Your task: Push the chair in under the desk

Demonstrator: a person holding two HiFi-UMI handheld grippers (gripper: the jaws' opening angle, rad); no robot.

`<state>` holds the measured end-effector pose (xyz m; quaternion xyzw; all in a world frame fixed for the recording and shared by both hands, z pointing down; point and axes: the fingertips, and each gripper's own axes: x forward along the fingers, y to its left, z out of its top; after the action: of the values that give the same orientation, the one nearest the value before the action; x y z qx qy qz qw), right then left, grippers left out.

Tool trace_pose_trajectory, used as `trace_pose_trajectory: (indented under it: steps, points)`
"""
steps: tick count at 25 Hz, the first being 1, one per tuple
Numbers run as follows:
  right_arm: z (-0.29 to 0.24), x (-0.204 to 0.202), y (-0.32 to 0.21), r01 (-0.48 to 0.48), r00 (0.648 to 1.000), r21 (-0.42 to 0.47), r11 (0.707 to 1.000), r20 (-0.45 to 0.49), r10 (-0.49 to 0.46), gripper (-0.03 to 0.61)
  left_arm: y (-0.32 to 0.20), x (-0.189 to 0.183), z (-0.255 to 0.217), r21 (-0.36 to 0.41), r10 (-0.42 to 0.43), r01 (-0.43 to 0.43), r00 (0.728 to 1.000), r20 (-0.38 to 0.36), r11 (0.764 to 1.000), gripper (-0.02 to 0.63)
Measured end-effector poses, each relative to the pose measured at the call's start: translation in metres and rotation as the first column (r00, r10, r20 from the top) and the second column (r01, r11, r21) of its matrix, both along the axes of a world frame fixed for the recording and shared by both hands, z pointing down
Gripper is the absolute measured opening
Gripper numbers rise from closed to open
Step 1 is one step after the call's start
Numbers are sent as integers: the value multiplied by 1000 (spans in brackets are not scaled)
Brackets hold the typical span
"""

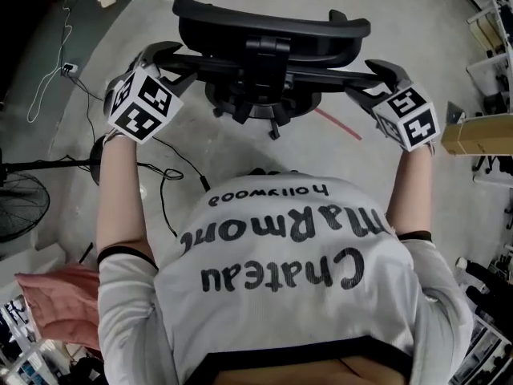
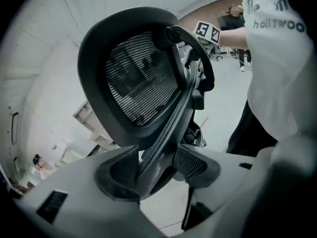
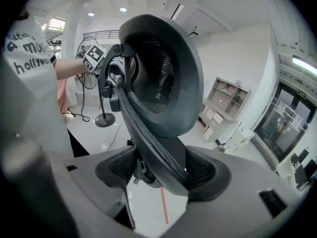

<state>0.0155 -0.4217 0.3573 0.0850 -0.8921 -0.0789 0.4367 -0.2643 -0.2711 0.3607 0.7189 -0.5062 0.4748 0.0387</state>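
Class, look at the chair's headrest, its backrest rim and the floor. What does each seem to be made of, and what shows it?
Headrest: see-through black mesh, woven fabric or plastic, in a smooth matte rim.
Backrest rim: probably moulded plastic; black, dull sheen, rounded edges.
Floor: likely polished concrete; plain grey, smooth, with faint mottling.

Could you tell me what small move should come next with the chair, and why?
Probably a gentle, even push forward with both tools. The left tool and right tool each appear clamped on an end of the chair's backrest rim, so it should roll straight rather than swivel.
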Motion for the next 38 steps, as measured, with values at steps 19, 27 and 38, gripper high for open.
trace_pose_trajectory:
  steps: [19,27,38]
  points:
    - [38,-14,-6,-56,998,40,998,12,56,330,-17,-17,50,-70,-94,92,995,-26,993,265]
    - [50,-21,-19,-7,999,56,998,44,5,337,-13,-14,58,-44,-109,108,994,-28,993,267]
    - [53,-32,-32,13,999,92,996,30,-16,347,-11,-14,67,-87,-133,138,989,66,987,268]
